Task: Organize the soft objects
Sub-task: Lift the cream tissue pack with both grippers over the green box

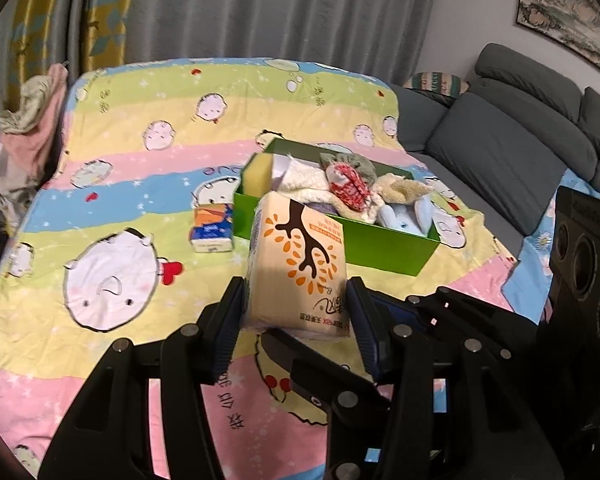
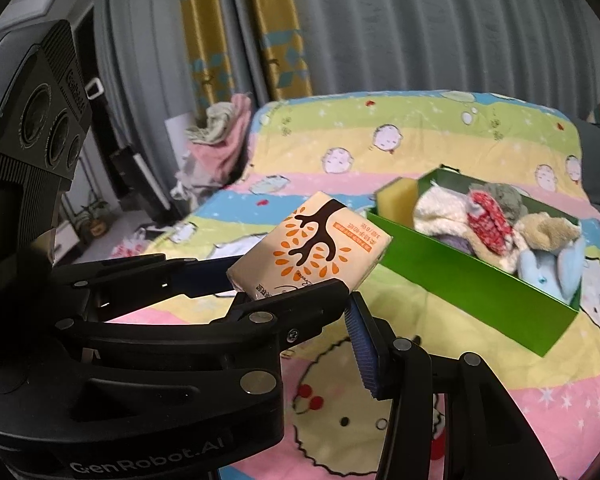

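A cream tissue pack (image 1: 296,256) (image 2: 312,248) printed with a brown tree and orange leaves hangs above the cartoon bedspread (image 1: 112,184). My left gripper (image 1: 296,292) is shut on its sides. In the right wrist view, that gripper reaches in from the left. My right gripper (image 2: 300,308) sits just under and beside the pack with its jaws apart. One of its fingers (image 2: 364,352) shows a blue pad, and the other is hidden behind the left gripper. Beyond the pack stands a green box (image 1: 332,252) (image 2: 460,280) holding a yellow sponge (image 1: 258,176), white fleece, a red patterned cloth (image 1: 350,188) and a blue plush (image 1: 408,216).
A small blue and orange tissue pack (image 1: 212,228) lies on the bedspread left of the box. A grey sofa (image 1: 500,160) lines the right side. A heap of pink and pale clothes (image 1: 32,120) (image 2: 220,136) sits at the far left edge, with curtains behind.
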`<state>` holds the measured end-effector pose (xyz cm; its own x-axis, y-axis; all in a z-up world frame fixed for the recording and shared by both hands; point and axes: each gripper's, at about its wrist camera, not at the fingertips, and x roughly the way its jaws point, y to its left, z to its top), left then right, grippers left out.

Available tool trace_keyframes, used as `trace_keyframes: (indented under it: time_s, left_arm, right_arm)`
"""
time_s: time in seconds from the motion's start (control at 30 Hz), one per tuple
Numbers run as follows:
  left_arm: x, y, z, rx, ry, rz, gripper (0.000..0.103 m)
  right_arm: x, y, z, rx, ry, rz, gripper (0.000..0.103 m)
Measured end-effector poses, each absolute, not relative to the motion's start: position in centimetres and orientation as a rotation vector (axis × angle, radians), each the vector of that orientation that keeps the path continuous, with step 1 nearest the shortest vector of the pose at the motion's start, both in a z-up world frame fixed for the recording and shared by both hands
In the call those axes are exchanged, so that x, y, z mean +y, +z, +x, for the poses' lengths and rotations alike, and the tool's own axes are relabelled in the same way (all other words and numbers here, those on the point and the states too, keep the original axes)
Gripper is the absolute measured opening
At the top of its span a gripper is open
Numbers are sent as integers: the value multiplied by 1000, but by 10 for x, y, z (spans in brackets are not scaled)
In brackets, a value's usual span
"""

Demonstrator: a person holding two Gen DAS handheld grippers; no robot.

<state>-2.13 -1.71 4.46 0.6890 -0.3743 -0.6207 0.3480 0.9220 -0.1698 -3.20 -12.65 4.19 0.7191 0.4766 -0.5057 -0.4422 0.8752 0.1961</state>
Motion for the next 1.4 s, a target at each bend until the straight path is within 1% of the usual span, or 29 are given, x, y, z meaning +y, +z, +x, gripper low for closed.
trace_keyframes:
  time_s: [0.27,0.67,1.03,1.4]
  left_arm:
    - [-32,71,-31,659,-349,26,50]
    - [-95,89,-19,631,-445,116,51]
    - [-164,95,13,647,-648,127,51]
    - [-199,133,84,671,-690,126,51]
  right_arm:
    - [-140,62,-40,500,553,101,51]
    - [-203,75,-38,448,441,152,51]
    - [-269,80,-21,454,271,189,51]
    - [-309,110,41,417,266,268,51]
